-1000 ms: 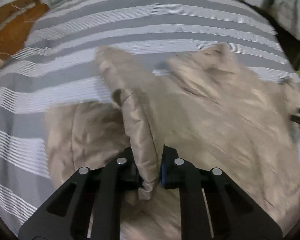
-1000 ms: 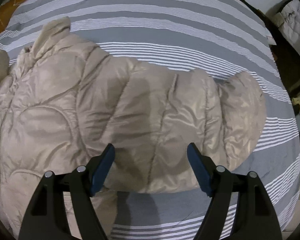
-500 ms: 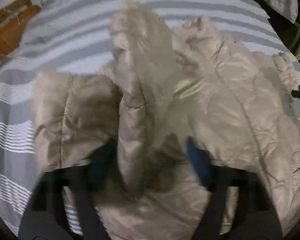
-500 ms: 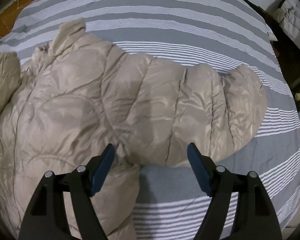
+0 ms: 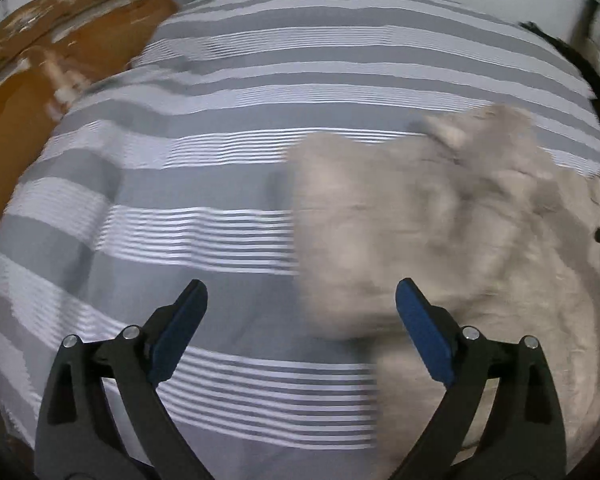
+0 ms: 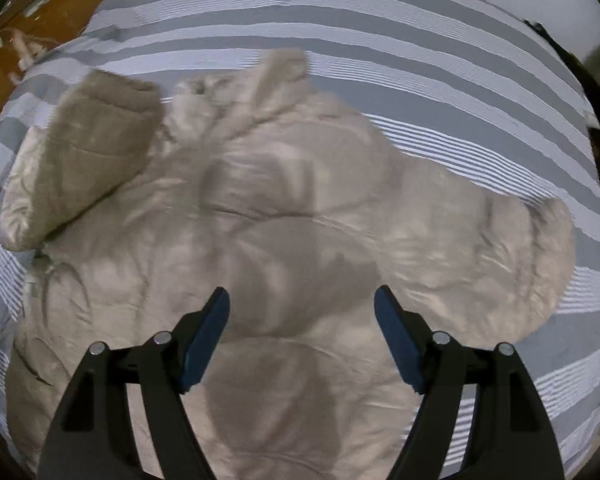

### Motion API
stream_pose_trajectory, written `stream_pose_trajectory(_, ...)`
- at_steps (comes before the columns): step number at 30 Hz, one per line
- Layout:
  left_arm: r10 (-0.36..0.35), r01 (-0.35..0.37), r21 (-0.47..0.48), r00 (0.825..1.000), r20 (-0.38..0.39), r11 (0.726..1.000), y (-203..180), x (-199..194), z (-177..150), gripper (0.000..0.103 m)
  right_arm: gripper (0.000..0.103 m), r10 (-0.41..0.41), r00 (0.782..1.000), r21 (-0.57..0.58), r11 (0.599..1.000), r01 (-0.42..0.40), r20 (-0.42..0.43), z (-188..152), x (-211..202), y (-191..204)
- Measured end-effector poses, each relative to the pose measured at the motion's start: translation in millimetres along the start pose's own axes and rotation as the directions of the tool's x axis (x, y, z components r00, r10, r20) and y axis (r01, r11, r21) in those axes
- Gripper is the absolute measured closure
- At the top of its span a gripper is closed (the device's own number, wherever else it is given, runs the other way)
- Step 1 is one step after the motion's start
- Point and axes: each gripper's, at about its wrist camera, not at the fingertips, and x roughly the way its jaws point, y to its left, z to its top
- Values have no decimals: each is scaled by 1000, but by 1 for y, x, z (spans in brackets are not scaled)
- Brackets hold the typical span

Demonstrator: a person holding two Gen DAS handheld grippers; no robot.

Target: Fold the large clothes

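Note:
A beige quilted puffer jacket (image 6: 300, 200) lies spread on a grey and white striped bed cover (image 5: 180, 200). One sleeve (image 6: 96, 140) is folded in over the jacket's body at the left, and the other sleeve (image 6: 500, 248) stretches out to the right. My left gripper (image 5: 300, 286) hovers over the bed beside the jacket's (image 5: 440, 220) left edge. Its jaws are opening wide and the pads grip nothing. My right gripper (image 6: 302, 291) stands open above the middle of the jacket, apart from the fabric.
Brown wooden floor (image 5: 40, 60) with light scraps borders the bed at the upper left. Dark furniture (image 6: 572, 68) stands past the bed's right edge. Striped cover (image 6: 420, 60) lies bare beyond the jacket's collar.
My left gripper let go of the sleeve, opened wide and swung left off the jacket. The sleeve now rests folded on the body. My right gripper, still open, moved left over the jacket's middle.

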Motion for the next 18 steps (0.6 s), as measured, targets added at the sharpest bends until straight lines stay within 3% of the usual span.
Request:
stream_pose_trajectory(3, 87, -87, -12, 996, -39, 996, 36, 18, 2, 8, 28, 8, 1000, -14, 1000, -8, -11, 9, 4, 15)
stream_pose_trajectory(8, 79, -83, -49, 994, -72, 995, 71, 30, -2, 8, 28, 58, 998, 7, 998, -58, -29, 16, 13, 30)
stream_pose_trajectory(11, 66, -70, -54, 995, -81, 996, 73, 33, -8, 8, 28, 131, 991, 29, 991, -130, -30, 26, 19, 40)
stream_pose_trajectory(15, 62, -65, -42, 994, -86, 997, 49, 44, -9, 8, 28, 161, 985, 26, 987, -160, -60, 43, 51, 66)
stream_pose_trajectory(17, 48, -52, -53, 995, -89, 997, 44, 44, -11, 8, 30, 220, 971, 46, 975, -216, -100, 48, 69, 75)
stream_pose_trajectory(18, 37, -42, -59, 995, -89, 997, 43, 43, -11, 8, 43, 248, 961, 57, 968, -242, -120, 48, 76, 78)
